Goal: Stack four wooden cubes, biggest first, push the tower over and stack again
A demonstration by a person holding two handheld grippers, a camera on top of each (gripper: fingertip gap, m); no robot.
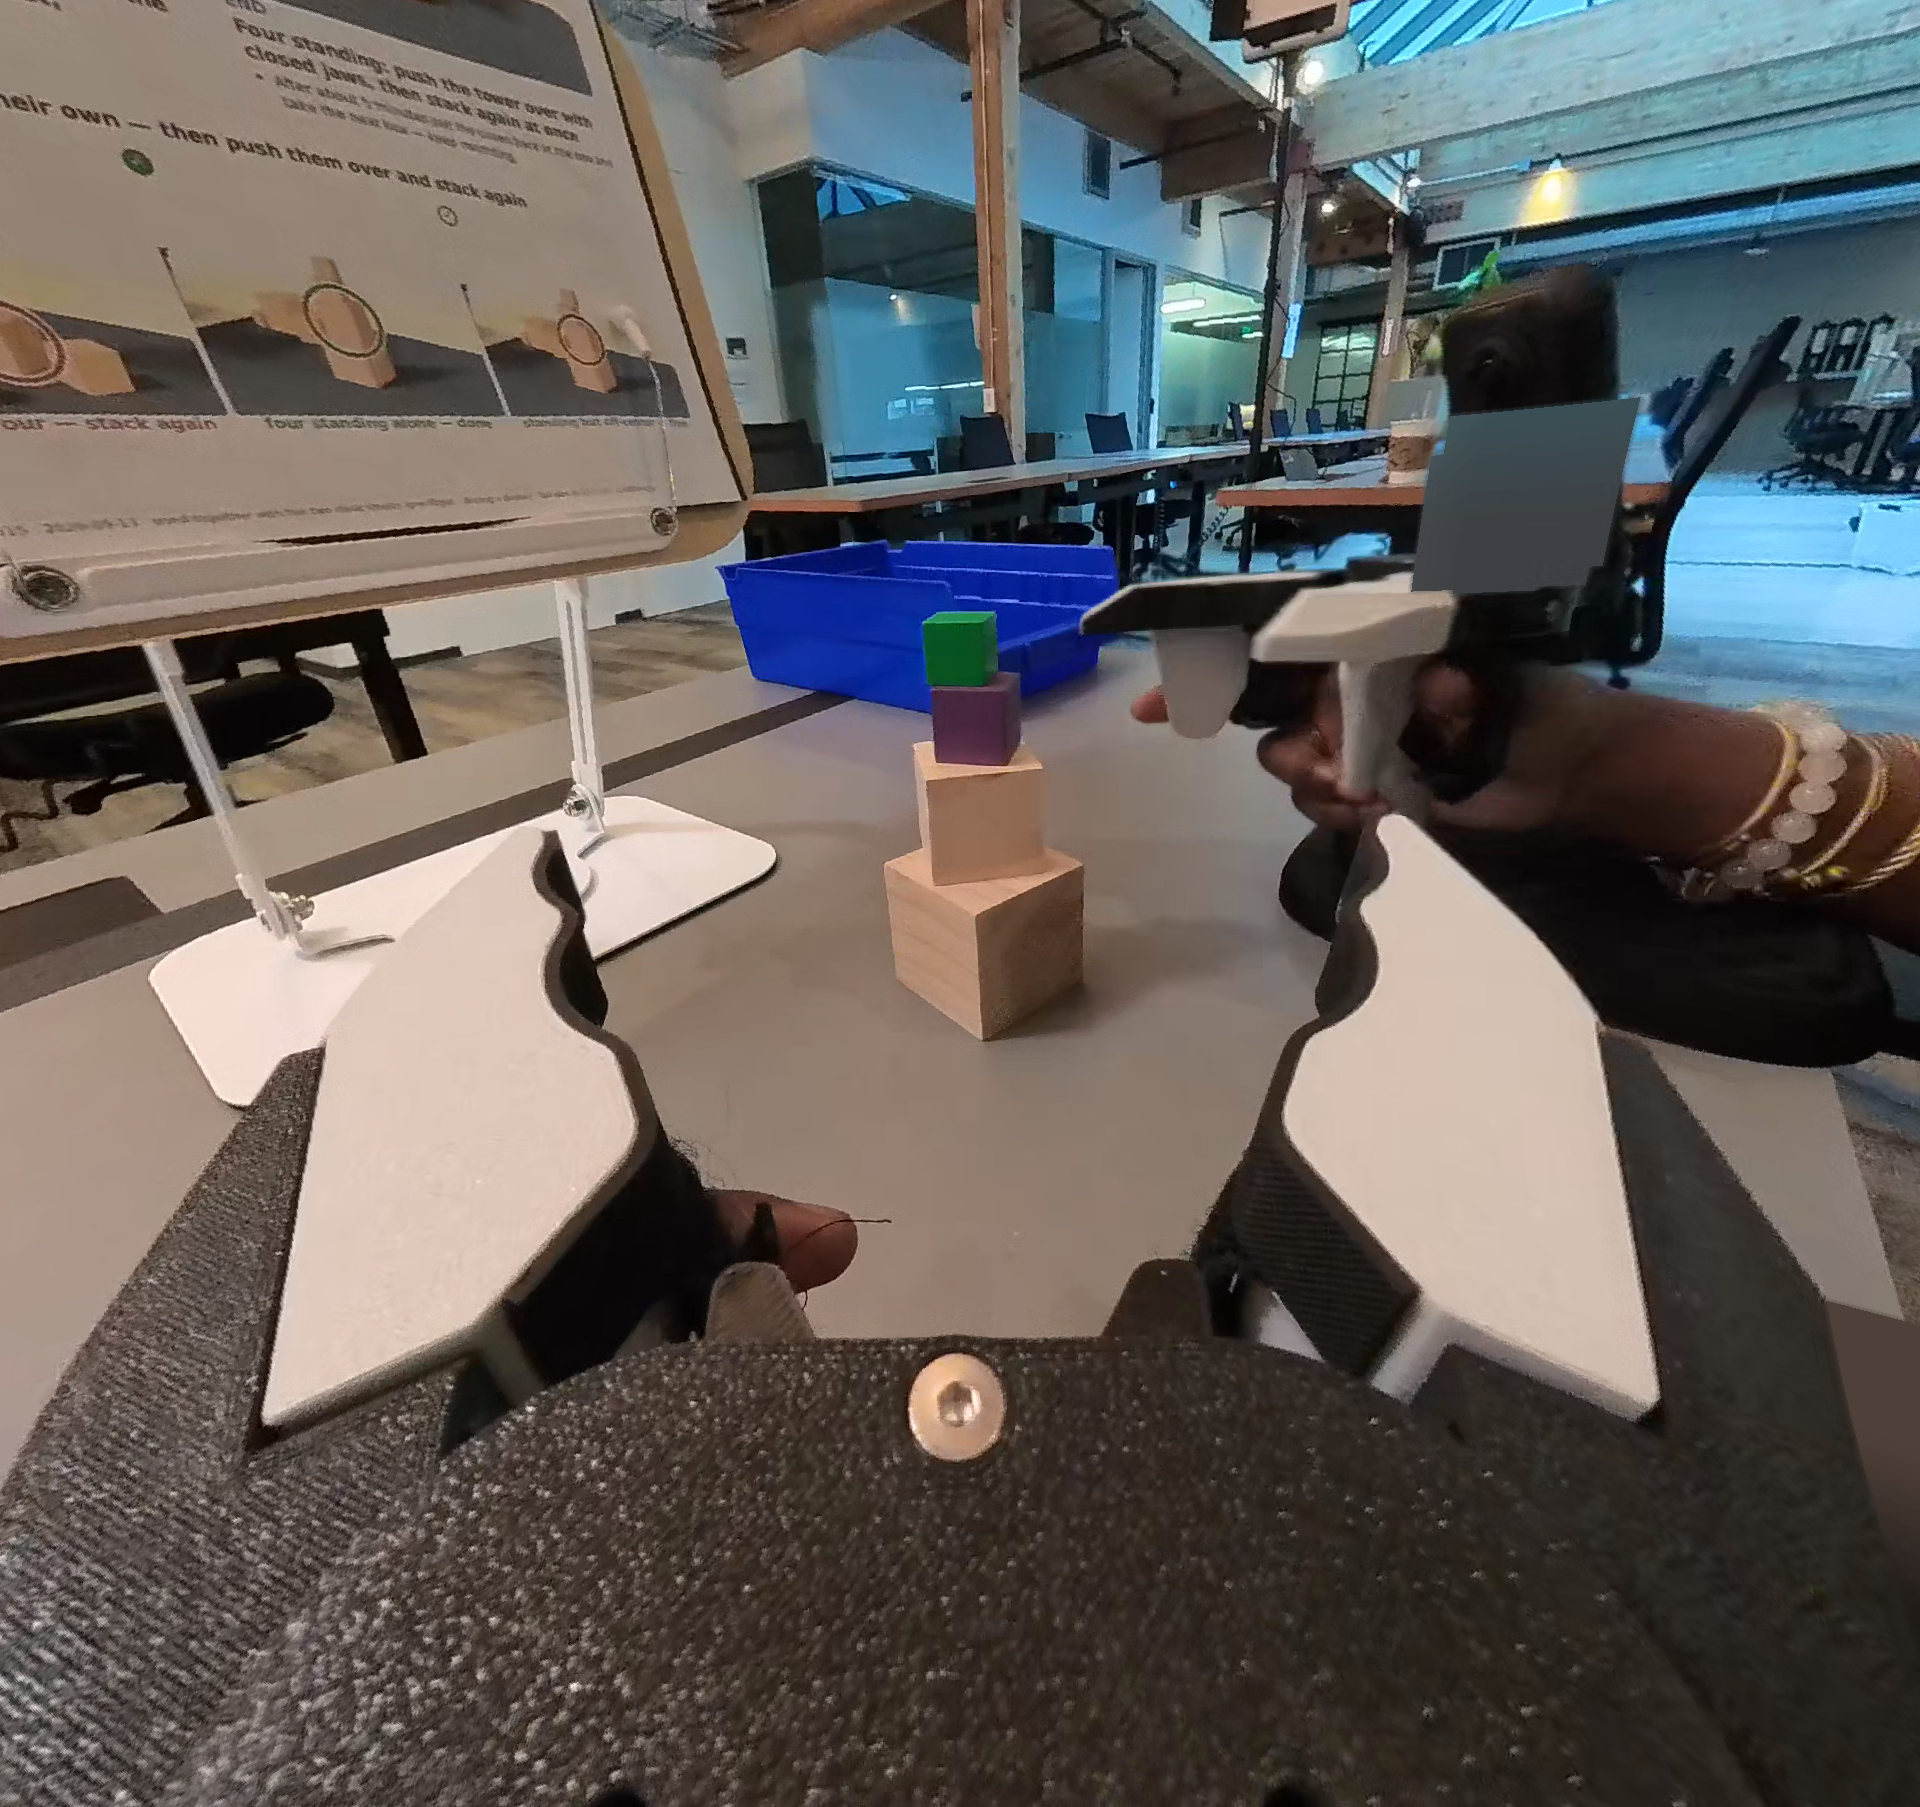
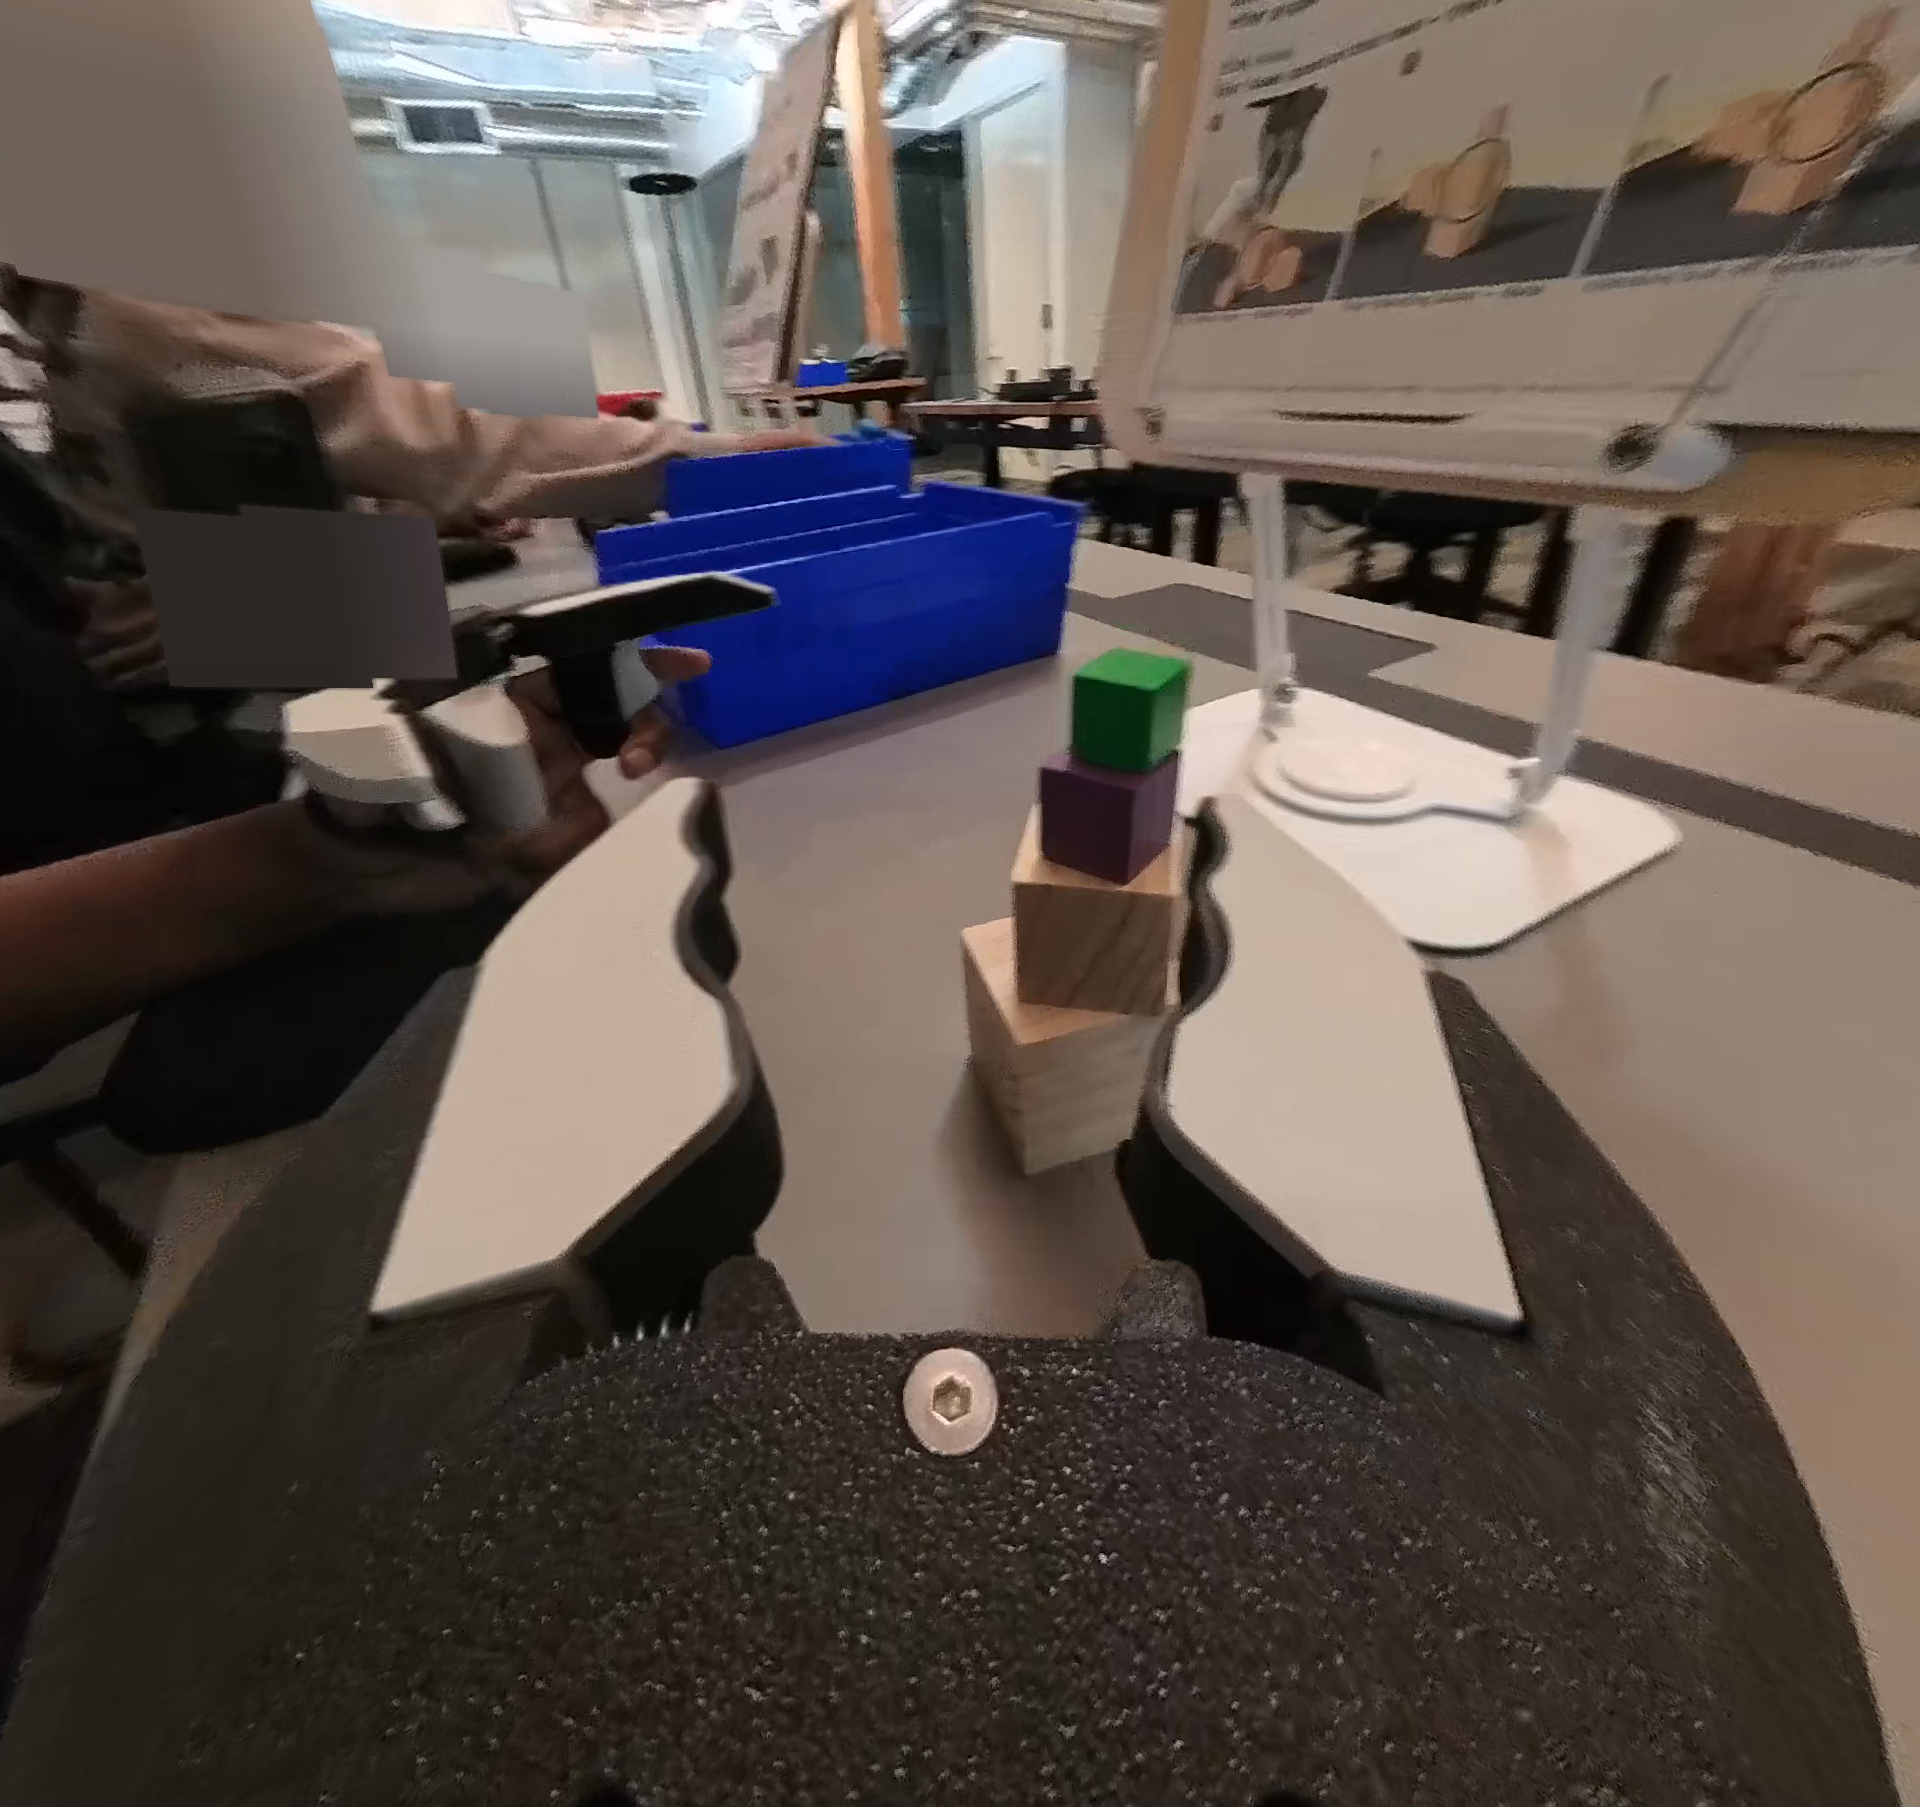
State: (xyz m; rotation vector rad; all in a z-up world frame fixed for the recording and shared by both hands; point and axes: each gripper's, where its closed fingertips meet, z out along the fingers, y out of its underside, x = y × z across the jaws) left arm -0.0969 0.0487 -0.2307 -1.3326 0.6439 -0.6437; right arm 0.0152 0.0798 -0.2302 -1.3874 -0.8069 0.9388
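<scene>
A tower of cubes stands on the grey table [image 1: 769,1113]: a large wooden cube [image 1: 987,947] at the bottom, a smaller wooden cube [image 1: 982,812], a purple cube [image 1: 975,718] and a green cube [image 1: 959,649] on top. My left gripper [image 1: 966,853] is wide open and empty, with the tower ahead of its fingertips. My right gripper [image 2: 956,827] is open and empty. In the right wrist view the tower, topped by the green cube [image 2: 1130,710], stands just beyond its right fingertip [image 2: 1210,853]. The left wrist view shows the right gripper [image 1: 1184,635] apart from the tower, to its right.
A blue bin [image 1: 914,614] stands behind the tower and also shows in the right wrist view [image 2: 852,594]. An instruction board [image 1: 312,199] on a white stand [image 1: 468,905] stands left of the tower. A hand with bracelets [image 1: 1766,822] holds the right gripper.
</scene>
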